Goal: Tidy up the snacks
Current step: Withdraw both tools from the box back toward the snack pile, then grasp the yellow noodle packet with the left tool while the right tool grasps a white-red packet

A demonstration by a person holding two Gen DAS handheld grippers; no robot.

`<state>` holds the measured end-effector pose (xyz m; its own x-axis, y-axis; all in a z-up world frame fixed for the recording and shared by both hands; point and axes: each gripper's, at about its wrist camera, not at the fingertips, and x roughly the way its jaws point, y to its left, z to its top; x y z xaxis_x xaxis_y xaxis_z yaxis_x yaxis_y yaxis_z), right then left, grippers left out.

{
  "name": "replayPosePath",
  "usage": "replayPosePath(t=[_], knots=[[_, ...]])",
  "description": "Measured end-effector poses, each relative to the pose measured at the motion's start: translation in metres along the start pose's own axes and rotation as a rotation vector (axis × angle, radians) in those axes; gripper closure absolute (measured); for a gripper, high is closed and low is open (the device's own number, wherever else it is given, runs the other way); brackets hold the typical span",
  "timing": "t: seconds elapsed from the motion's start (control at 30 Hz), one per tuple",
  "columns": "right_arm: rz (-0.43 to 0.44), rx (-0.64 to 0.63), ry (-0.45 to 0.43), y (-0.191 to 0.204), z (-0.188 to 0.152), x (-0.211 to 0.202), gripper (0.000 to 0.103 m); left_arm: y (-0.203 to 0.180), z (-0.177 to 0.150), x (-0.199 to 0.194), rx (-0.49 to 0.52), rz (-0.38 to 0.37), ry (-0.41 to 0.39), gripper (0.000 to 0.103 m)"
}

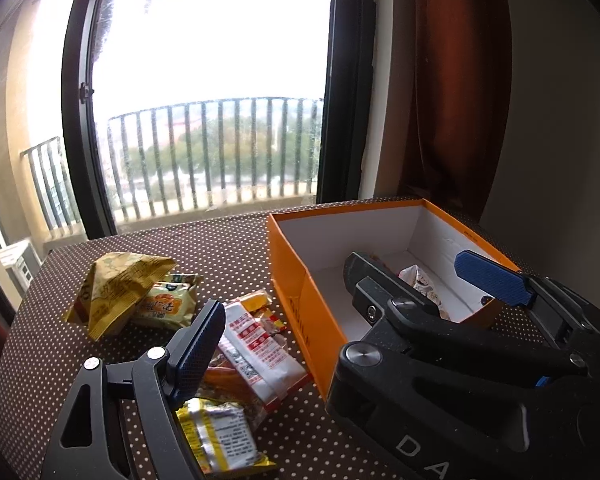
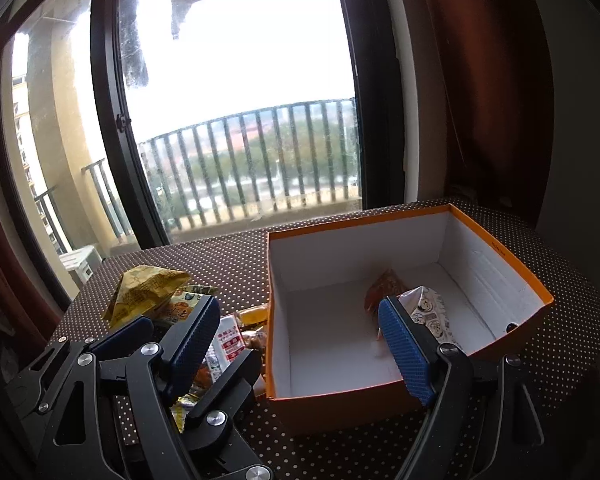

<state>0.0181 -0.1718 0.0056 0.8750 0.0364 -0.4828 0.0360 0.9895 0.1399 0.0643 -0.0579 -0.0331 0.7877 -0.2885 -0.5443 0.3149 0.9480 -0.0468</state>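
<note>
We see both grippers spread, gripping nothing: left gripper (image 1: pixel 340 308), right gripper (image 2: pixel 304 344). Rectangular orange cardboard box (image 2: pixel 500 264), white inside, holds two crinkly packets (image 2: pixel 428 308); glossy wrappers (image 1: pixel 256 344) heaped on dotted tablecloth (image 1: pixel 220 256).

My left wrist camera sits low and close over the polka-dot tablecloth (image 1: pixel 236 252), facing the balcony window (image 1: pixel 212 100), with the snack packets just under its lens. My right wrist camera looks the same way from slightly further right, down into the orange box (image 2: pixel 500 256). Both views share the box, the packets, window and railing.
</note>
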Motion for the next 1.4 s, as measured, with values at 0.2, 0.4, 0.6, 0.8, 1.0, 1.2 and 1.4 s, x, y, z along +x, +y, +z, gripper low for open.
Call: replayPosePath(t=[0.2, 0.4, 0.6, 0.8, 1.0, 1.2, 1.4], knots=[[0.038, -0.021, -0.013, 0.013, -0.01, -0.006, 0.019, 0.011, -0.014, -0.015, -0.015, 0.037, -0.015, 0.02], [0.079, -0.034, -0.024, 0.023, -0.024, -0.008, 0.019, 0.019, -0.032, -0.024, -0.025, 0.079, -0.026, 0.018], [0.122, -0.059, -0.022, 0.04, -0.042, -0.004, 0.019, 0.033, -0.052, -0.03, -0.045, 0.109, -0.031, 0.017], [0.153, -0.077, -0.005, 0.054, -0.061, 0.003, 0.019, 0.044, -0.072, -0.031, -0.056, 0.122, -0.008, 0.017], [0.163, -0.075, 0.027, 0.061, -0.079, 0.012, 0.019, 0.051, -0.087, -0.02, -0.071, 0.115, 0.037, 0.017], [0.154, -0.078, 0.062, 0.062, -0.094, 0.027, 0.023, 0.056, -0.102, -0.004, -0.099, 0.105, 0.094, 0.015], [0.149, -0.079, 0.1, 0.057, -0.106, 0.043, 0.03, 0.06, -0.114, 0.015, -0.115, 0.123, 0.135, 0.014]])
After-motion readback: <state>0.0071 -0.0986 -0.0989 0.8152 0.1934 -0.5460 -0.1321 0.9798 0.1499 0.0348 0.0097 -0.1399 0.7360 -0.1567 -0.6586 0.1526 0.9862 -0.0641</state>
